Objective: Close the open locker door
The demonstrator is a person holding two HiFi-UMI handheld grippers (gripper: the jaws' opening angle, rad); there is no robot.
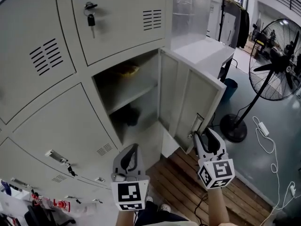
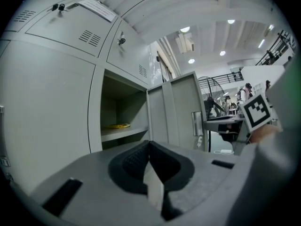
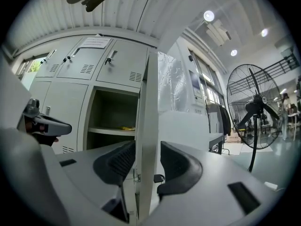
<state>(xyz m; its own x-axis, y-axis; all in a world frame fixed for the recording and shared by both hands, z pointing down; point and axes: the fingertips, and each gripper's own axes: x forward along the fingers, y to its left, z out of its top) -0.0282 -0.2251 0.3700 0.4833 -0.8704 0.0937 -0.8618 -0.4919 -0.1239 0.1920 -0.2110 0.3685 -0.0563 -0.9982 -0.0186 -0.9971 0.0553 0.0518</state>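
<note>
- Straight to the locker door: stands wide open, swung out from a hinge on the right side of its compartment, roughly square to the locker front.
- Runs tall and narrow, long axis upright, inner face turned toward the opening, free edge pointing out into the room and back toward the person.
- Now the right claw: sits low on that free edge, right by the latch fitting.
- Seen edge-on in the right gripper view: pinches narrow on the sheet, a dark pad on each face, with the edge rising straight up between them.
- Across to the left claw: hangs low in front of the opening, left of the door and apart from it, aimed up at the lockers.
- Confirms it in the left gripper view: pads pressed tip to tip, gripping nothing.
- Shows the door's inner face there too, upright just right of the opening, with the latch plate near the outer edge.
- Inside, on the shelf: a yellow item lying toward the back, plus a dark shape below, too dim to identify.
- Up above: keys dangling from the lock of the shut locker.
- Off to the right: a standing fan, well apart from the door.
</note>
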